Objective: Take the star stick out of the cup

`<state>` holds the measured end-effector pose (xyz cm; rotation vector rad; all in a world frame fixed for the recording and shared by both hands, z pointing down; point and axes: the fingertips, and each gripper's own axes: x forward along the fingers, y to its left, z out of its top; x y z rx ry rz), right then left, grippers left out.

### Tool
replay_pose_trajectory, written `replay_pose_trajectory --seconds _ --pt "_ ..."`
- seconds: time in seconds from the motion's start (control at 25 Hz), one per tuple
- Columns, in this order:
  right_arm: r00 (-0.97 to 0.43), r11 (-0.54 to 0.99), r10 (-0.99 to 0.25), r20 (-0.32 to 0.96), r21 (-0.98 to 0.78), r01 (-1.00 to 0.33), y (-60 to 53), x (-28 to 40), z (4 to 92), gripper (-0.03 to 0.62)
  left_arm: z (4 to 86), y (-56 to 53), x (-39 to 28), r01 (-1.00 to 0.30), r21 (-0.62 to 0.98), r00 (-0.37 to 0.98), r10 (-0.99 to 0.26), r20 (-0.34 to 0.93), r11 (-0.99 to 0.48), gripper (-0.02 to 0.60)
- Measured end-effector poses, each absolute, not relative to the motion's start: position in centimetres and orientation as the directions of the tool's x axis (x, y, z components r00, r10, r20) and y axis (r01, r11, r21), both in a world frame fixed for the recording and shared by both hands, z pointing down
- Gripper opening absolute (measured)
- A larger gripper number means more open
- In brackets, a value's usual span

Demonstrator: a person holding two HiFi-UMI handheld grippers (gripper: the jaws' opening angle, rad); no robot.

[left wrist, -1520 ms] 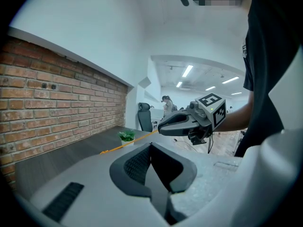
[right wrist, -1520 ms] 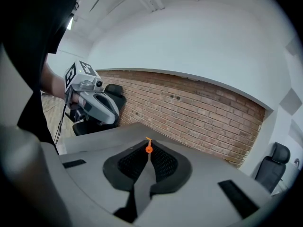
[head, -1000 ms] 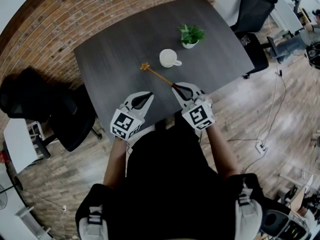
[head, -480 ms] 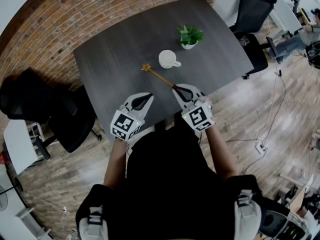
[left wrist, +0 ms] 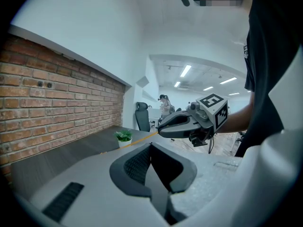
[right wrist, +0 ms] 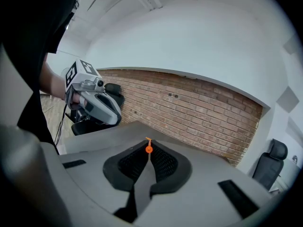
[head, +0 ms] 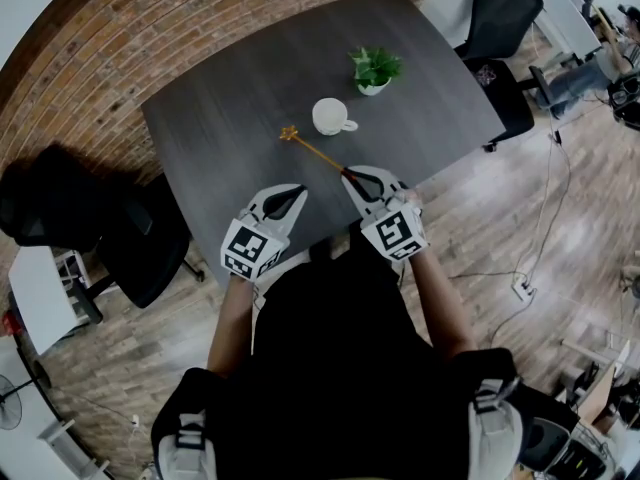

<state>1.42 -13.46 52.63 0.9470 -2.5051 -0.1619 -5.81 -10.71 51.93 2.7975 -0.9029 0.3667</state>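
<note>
The white cup [head: 333,116] stands on the dark table [head: 230,88], with nothing in it that I can see. The star stick [head: 315,152] is outside the cup and runs from its gold star, left of the cup, back to my right gripper [head: 350,175]. That gripper is shut on the stick's near end. In the right gripper view the orange tip [right wrist: 148,148] shows between the shut jaws. My left gripper [head: 297,190] hovers at the table's near edge, shut on nothing. Its view shows the right gripper [left wrist: 182,125] and the stick [left wrist: 141,137].
A small potted plant [head: 375,69] stands behind the cup, toward the table's far right. A brick wall [head: 150,28] runs behind the table. Black office chairs stand at the left [head: 120,238] and far right [head: 505,18]. Cables lie on the wooden floor at the right.
Hardly anything has moved. The head view has shifted slightly, and the right gripper still holds the stick beside the cup.
</note>
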Motion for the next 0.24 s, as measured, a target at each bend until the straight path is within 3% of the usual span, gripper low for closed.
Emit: replay_pose_trajectory --seconds 0.24 --pt "-0.647 0.745 -0.664 0.374 0.266 -0.612 -13.70 2.45 52.85 0.015 52.10 -10.77 -4.95 -0.585 0.101 0.791 -0.538 0.289 -0.805 0.002"
